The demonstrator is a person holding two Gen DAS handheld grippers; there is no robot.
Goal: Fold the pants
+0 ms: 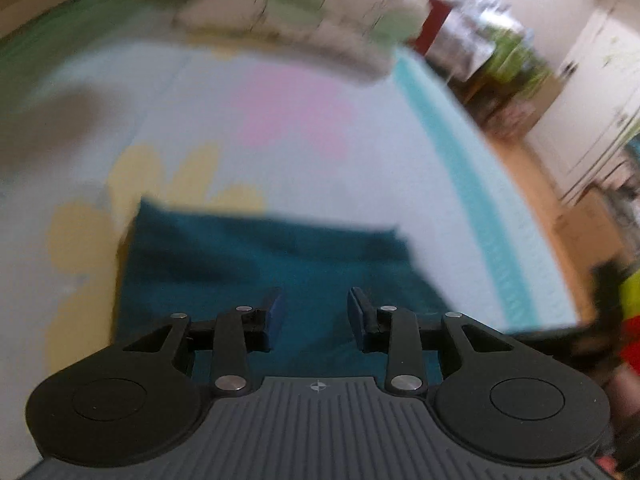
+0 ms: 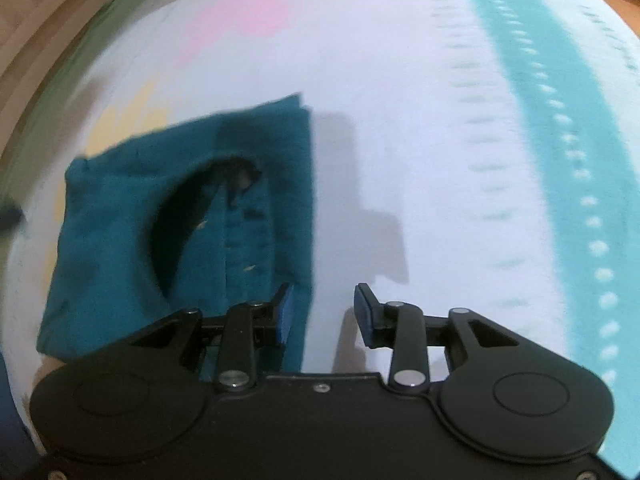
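Observation:
The teal pants (image 1: 256, 264) lie folded into a compact rectangle on a white bedsheet (image 1: 320, 168) printed with pink and yellow flowers. In the left wrist view my left gripper (image 1: 316, 312) hovers over the near part of the pants, jaws apart, nothing between its blue pads. The right wrist view shows the folded pants (image 2: 120, 248) at left with a dark pocket opening on top. My right gripper (image 2: 324, 312) is above the pants' right edge, jaws apart and empty; its left pad is over the cloth, its right pad over bare sheet (image 2: 420, 160).
A turquoise stripe (image 1: 472, 184) runs along the sheet's right side, also seen as the stripe (image 2: 560, 120) in the right wrist view. Folded pale bedding (image 1: 304, 12) is piled at the far end. Beyond the bed edge are wooden floor (image 1: 532, 184) and cluttered furniture (image 1: 504, 64).

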